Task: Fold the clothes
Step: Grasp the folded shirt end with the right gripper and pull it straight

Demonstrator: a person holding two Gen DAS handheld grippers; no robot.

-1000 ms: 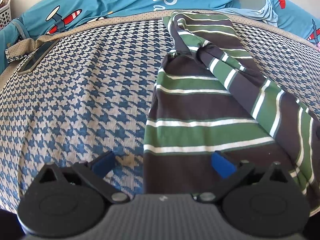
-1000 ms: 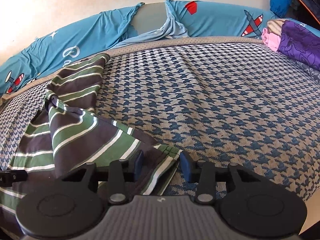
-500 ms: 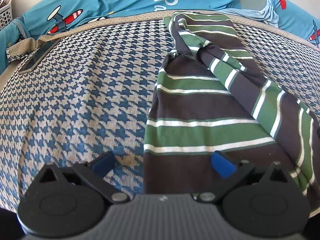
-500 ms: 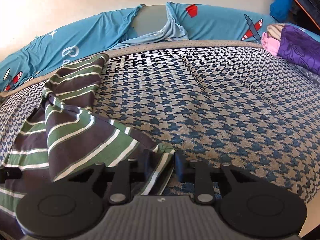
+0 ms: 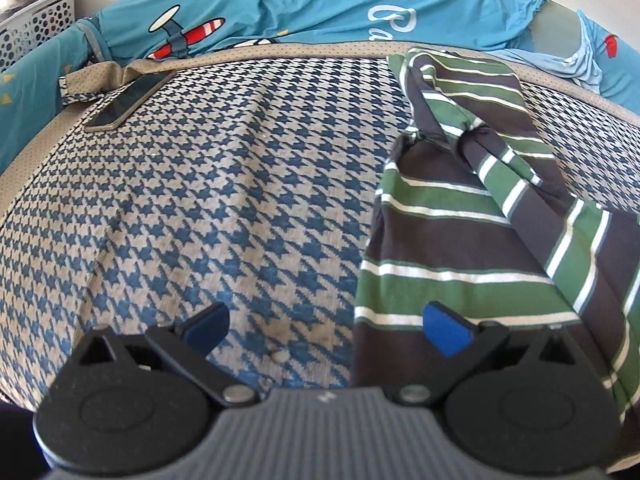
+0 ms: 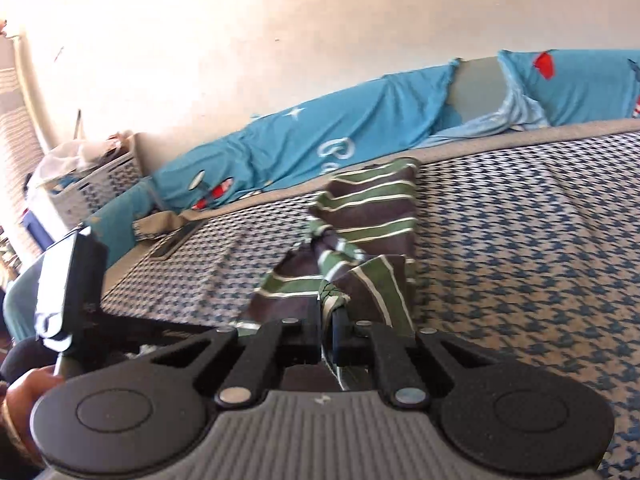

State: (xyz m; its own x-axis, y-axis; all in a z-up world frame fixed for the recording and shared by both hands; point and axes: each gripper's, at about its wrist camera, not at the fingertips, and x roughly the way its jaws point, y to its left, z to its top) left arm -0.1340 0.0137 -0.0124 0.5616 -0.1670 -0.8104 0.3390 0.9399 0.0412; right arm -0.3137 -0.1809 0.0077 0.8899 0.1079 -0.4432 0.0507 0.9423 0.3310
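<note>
Shirt [image 5: 472, 240], striped green, dark brown and white, lies partly bunched on the houndstooth bed cover [image 5: 224, 200]; one sleeve end reaches the cover's far edge. Right gripper [image 6: 329, 332]: jaws narrow, clamped on a fold of the shirt's near corner, fabric pinched between the pads and lifted off the cover. Left gripper [image 5: 326, 326]: jaws wide, holding nothing; its right blue pad [image 5: 444, 330] sits over the shirt's lower hem, its left pad [image 5: 208, 326] over bare cover beside the shirt. Cannot tell whether either pad touches the cloth. Phone [image 5: 126, 100] lies at the cover's far left corner, well apart from the shirt. Blue airplane-print sheet [image 5: 280, 4] runs behind the cover's far edge. White basket [image 5: 32, 28] stands beyond the phone.
</note>
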